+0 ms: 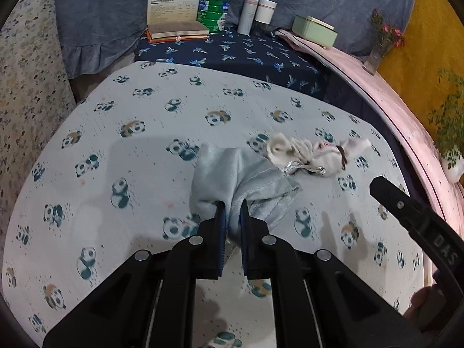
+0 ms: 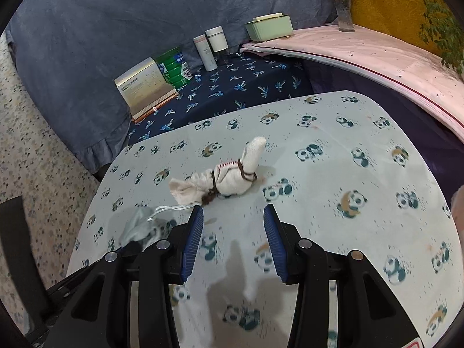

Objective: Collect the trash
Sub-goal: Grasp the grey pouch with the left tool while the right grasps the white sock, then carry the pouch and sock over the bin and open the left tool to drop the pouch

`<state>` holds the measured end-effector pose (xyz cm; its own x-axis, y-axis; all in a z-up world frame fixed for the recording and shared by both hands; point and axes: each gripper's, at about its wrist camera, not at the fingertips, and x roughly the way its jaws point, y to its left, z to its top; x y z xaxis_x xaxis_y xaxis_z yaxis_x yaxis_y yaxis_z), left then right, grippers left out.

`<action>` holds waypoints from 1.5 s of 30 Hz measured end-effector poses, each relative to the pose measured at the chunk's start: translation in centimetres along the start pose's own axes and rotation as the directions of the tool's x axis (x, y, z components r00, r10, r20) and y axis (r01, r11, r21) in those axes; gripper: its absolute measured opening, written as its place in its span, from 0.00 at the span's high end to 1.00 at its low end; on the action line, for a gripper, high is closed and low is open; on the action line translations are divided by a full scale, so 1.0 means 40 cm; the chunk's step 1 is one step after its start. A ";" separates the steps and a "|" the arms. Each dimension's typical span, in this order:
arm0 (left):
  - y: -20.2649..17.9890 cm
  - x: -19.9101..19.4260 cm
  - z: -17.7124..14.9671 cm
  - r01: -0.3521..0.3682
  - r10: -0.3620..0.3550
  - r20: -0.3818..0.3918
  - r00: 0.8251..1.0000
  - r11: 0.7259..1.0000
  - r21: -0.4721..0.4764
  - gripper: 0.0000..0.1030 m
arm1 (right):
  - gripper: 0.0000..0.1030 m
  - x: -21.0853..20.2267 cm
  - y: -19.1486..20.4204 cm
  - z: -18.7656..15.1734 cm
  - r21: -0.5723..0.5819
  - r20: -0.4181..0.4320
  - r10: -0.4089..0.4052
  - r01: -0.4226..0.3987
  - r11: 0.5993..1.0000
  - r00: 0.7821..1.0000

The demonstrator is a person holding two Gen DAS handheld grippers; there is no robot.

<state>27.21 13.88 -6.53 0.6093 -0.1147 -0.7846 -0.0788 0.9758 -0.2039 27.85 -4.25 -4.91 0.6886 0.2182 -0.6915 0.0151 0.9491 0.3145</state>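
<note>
A pale blue drawstring cloth bag (image 1: 240, 179) is pinched in my left gripper (image 1: 232, 211), held just over the panda-print table (image 1: 116, 150). It also shows in the right wrist view (image 2: 139, 226), with its silver cord trailing right. A crumpled white tissue wad with a brown hair tie and red marks (image 1: 313, 150) lies on the table just beyond the bag; it also shows in the right wrist view (image 2: 229, 177). My right gripper (image 2: 232, 217) is open and empty, a short way in front of the wad; it also shows at the right edge of the left wrist view (image 1: 406, 211).
Behind the table, a dark blue palm-print surface (image 1: 246, 55) holds a box on books (image 1: 174, 11), a green tin (image 1: 214, 11), two white bottles (image 1: 256, 14) and a mint green case (image 1: 314, 30). A pink ledge (image 2: 377, 58) with a flower vase (image 2: 343, 8) runs along the right.
</note>
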 end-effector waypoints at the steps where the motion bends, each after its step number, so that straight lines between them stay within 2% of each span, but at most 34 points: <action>1: 0.005 0.005 0.008 0.000 0.000 0.002 1.000 1.000 -0.006 0.92 | 0.58 0.014 0.000 0.009 0.000 -0.001 -0.004 0.004 1.000 1.000; 9: 0.025 0.051 0.042 0.003 -0.003 -0.003 1.000 1.000 -0.026 0.92 | 0.59 0.121 -0.013 0.074 0.040 -0.009 -0.007 0.008 0.999 1.000; 15: 0.016 0.071 0.041 0.007 -0.007 -0.012 1.000 1.000 -0.016 0.92 | 0.59 0.171 -0.028 0.091 0.056 -0.017 -0.017 0.018 0.998 1.000; 16: 0.014 0.072 0.040 0.008 -0.008 -0.015 1.000 1.000 -0.014 0.92 | 0.61 0.177 -0.029 0.091 0.054 -0.021 -0.019 0.020 0.998 1.000; 18: 0.008 0.072 0.036 0.009 -0.009 -0.018 1.000 1.000 -0.008 0.92 | 0.85 0.182 -0.029 0.088 0.048 -0.027 -0.020 0.021 0.999 0.999; 21: -0.005 0.063 0.028 0.012 -0.012 -0.018 1.000 1.000 0.005 0.92 | 0.89 0.166 -0.036 0.075 0.058 -0.024 -0.007 0.009 0.998 1.000; 28: -0.066 0.005 -0.011 0.037 -0.036 -0.018 0.999 0.999 0.039 0.92 | 0.90 0.044 -0.079 0.038 0.096 0.032 -0.005 0.002 0.995 0.999; 33: -0.148 -0.055 -0.058 0.072 -0.070 -0.019 0.997 0.994 0.085 0.92 | 0.90 -0.093 -0.132 -0.001 0.115 0.084 -0.039 0.029 0.993 0.996; 39: -0.280 -0.131 -0.124 0.126 -0.124 -0.024 0.992 0.979 0.161 0.92 | 0.90 -0.272 -0.242 -0.043 0.180 0.151 -0.087 0.059 0.982 0.985; 45: -0.426 -0.195 -0.191 0.180 -0.179 -0.029 0.983 0.952 0.249 0.92 | 0.90 -0.447 -0.375 -0.088 0.249 0.219 -0.157 0.100 0.963 0.963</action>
<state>17.76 -3.28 -1.43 0.5907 -0.2926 -0.7520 0.2314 0.9542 -0.1894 12.76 -21.59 0.43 0.8195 0.0115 -0.5730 0.2642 0.8796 0.3955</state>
